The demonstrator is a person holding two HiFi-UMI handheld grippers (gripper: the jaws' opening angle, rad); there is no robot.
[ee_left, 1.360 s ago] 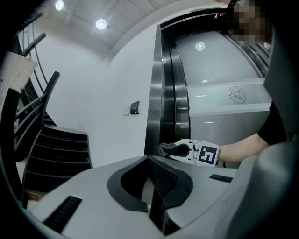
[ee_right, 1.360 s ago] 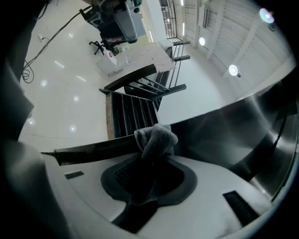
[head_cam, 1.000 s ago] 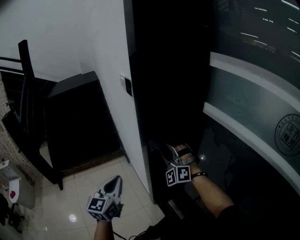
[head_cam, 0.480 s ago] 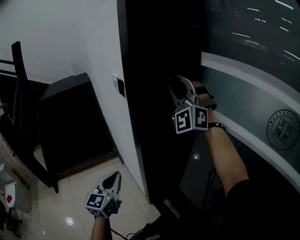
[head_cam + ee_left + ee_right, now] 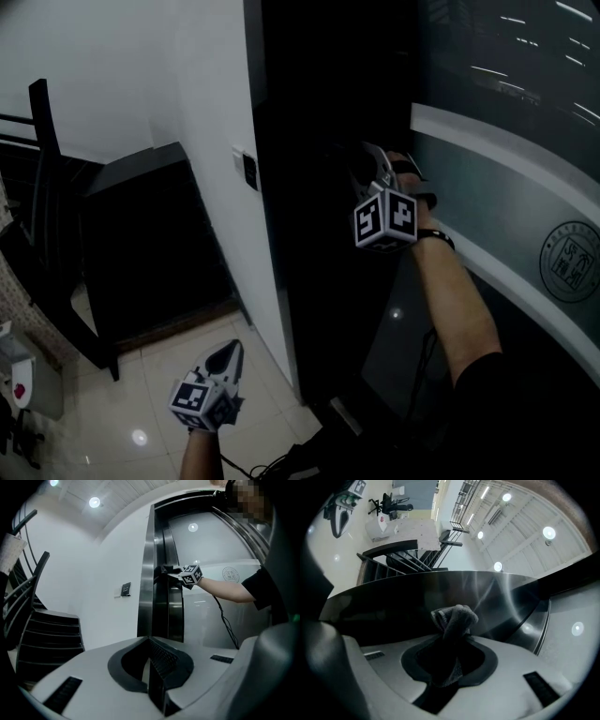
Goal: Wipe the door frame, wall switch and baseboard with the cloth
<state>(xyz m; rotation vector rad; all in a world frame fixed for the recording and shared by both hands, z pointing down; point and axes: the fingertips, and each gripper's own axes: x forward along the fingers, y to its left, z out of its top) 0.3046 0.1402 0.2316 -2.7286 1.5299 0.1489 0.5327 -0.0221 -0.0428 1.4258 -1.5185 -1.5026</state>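
Door frame (image 5: 319, 112) dark, edges lost; right hand-held gripper (image 5: 452, 644) clamps cloth (image 5: 457, 616).

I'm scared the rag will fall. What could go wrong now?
The right gripper pinches only a small bunch of the cloth, so rubbing the door frame might pull it loose. The cable hanging under that arm might snag.

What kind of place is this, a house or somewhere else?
Probably an office or public building's entrance, not a house: a big glass door with a frosted band and round emblem, a tall shiny dark metal door frame, and black stairs with railings.
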